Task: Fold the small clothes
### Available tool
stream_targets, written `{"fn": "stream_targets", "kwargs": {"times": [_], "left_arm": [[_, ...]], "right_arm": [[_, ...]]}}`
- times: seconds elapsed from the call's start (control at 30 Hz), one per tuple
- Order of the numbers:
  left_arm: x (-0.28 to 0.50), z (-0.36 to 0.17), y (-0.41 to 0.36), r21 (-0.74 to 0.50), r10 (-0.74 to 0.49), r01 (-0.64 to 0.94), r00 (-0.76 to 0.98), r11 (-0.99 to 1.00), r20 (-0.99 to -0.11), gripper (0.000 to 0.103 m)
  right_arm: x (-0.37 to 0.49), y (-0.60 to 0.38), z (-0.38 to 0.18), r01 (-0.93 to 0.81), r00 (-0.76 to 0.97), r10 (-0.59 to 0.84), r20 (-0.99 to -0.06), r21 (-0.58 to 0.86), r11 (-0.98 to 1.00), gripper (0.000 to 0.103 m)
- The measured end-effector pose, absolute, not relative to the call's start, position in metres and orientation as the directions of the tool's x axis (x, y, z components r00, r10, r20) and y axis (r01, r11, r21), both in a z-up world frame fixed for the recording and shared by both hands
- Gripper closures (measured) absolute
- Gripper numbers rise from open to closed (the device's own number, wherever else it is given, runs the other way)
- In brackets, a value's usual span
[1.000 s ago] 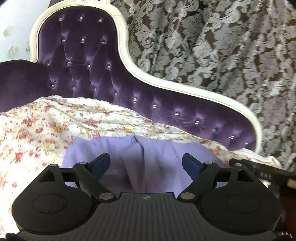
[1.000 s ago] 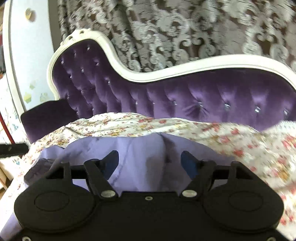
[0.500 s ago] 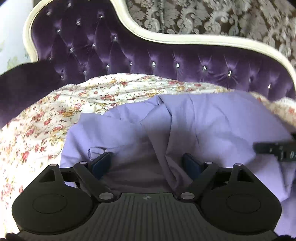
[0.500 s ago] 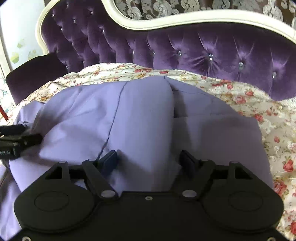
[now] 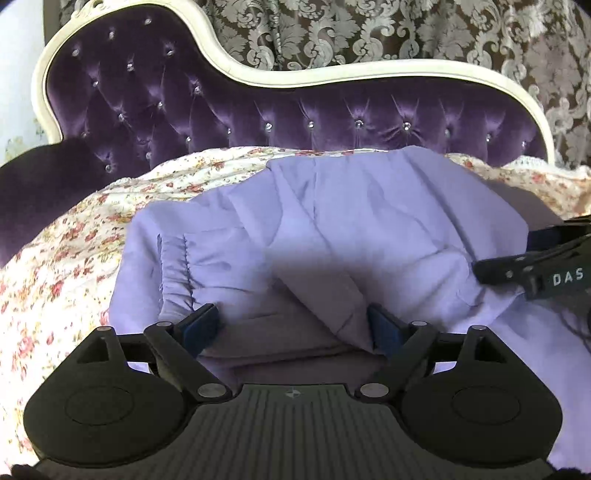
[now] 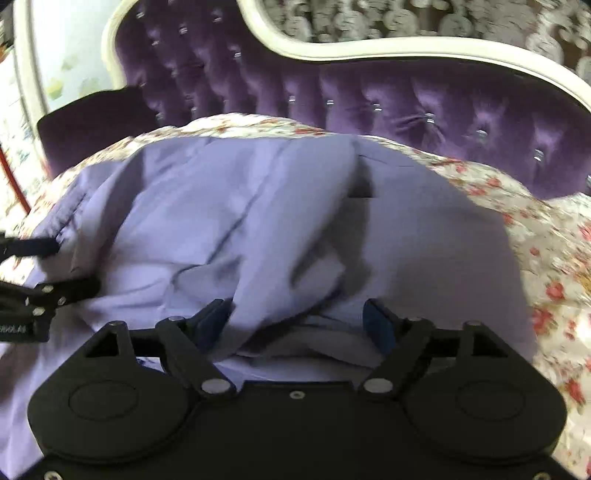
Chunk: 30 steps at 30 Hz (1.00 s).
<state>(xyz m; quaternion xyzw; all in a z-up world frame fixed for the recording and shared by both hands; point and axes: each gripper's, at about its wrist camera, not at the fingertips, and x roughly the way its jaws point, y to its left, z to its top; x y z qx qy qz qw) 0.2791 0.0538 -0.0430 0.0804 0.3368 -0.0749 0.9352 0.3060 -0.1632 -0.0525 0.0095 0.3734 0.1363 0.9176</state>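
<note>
A lavender garment (image 5: pixel 369 221) lies rumpled, with several folds, on a floral cover (image 5: pixel 74 258). My left gripper (image 5: pixel 291 317) is open and low over the garment's near edge, and a loose fold lies between its blue pads without being pinched. Further right, my right gripper (image 6: pixel 295 314) has its jaws opening over the same garment (image 6: pixel 258 206); a ridge of cloth runs between its fingers and the pads do not press on it. Each gripper shows at the edge of the other's view: the right gripper (image 5: pixel 506 251) and the left gripper (image 6: pixel 66 266).
The floral cover is spread over the seat of a purple tufted sofa with a white curved frame (image 5: pixel 332 74). A dark armrest (image 5: pixel 37 192) rises at the left. A patterned curtain (image 5: pixel 406 29) hangs behind the sofa.
Both grippers have sunk and tipped down toward the garment, which now fills the middle of both views. The curtain has slid up out of most of the frame. Both stay open.
</note>
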Motion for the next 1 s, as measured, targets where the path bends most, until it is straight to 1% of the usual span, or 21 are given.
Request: {"fn": "stream_targets", "kwargs": {"times": [0.17, 0.33, 0.37, 0.4, 0.43, 0.5, 0.63, 0.73, 0.9, 1.0], "left_arm": [[0.262, -0.027, 0.063, 0.011, -0.136, 0.184, 0.764, 0.983, -0.631, 0.017], [0.223, -0.011, 0.082, -0.069, -0.184, 0.18, 0.77, 0.981, -0.611, 0.016], [0.214, -0.008, 0.088, -0.087, -0.193, 0.177, 0.77, 0.98, -0.608, 0.015], [0.207, -0.005, 0.094, -0.104, -0.2, 0.172, 0.77, 0.98, -0.606, 0.01], [0.197, -0.002, 0.101, -0.127, -0.208, 0.165, 0.77, 0.978, -0.603, 0.008], [0.181, 0.001, 0.115, -0.175, -0.226, 0.149, 0.765, 0.973, -0.603, 0.007], [0.15, -0.002, 0.144, -0.267, -0.245, 0.093, 0.746, 0.959, -0.619, 0.007], [0.127, -0.006, 0.156, -0.27, -0.237, 0.076, 0.731, 0.96, -0.64, 0.007], [0.1, -0.013, 0.162, -0.285, -0.254, 0.077, 0.705, 0.956, -0.662, 0.007], [0.09, -0.021, 0.163, -0.293, -0.264, 0.077, 0.688, 0.953, -0.676, 0.007]], "right_arm": [[0.293, -0.181, -0.046, -0.232, 0.689, 0.251, -0.679, 0.122, 0.965, 0.023], [0.256, -0.211, -0.024, -0.256, 0.731, 0.331, -0.597, 0.211, 0.944, 0.022], [0.247, -0.219, -0.019, -0.26, 0.739, 0.34, -0.581, 0.22, 0.94, 0.021], [0.238, -0.227, -0.015, -0.263, 0.745, 0.351, -0.568, 0.233, 0.936, 0.021], [0.229, -0.235, -0.012, -0.263, 0.748, 0.36, -0.558, 0.249, 0.932, 0.02], [0.212, -0.251, -0.007, -0.256, 0.75, 0.378, -0.543, 0.288, 0.923, 0.02], [0.177, -0.287, -0.009, -0.217, 0.731, 0.412, -0.545, 0.386, 0.897, 0.02], [0.149, -0.306, -0.016, -0.184, 0.706, 0.432, -0.561, 0.443, 0.877, 0.02], [0.106, -0.321, -0.023, -0.151, 0.689, 0.414, -0.595, 0.441, 0.885, 0.02], [0.089, -0.328, -0.029, -0.136, 0.67, 0.427, -0.608, 0.464, 0.875, 0.02]]}}
